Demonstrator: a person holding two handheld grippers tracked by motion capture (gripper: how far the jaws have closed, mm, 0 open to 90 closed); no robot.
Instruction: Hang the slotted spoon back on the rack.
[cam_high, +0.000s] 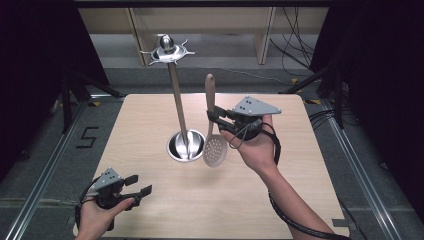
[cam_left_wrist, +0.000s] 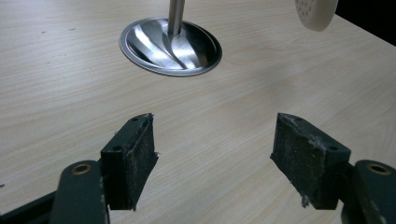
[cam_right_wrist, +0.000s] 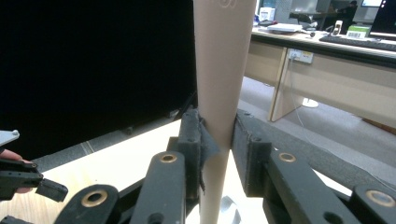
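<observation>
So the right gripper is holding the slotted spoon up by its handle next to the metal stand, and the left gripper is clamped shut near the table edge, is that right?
Not quite. The left gripper is open, not clamped shut: the left gripper view shows its jaws wide apart with bare table between them. The rest holds: the right gripper grips the slotted spoon by its handle beside the metal stand.

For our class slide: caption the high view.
Right gripper holds a slotted spoon upright beside the utensil stand.
</observation>
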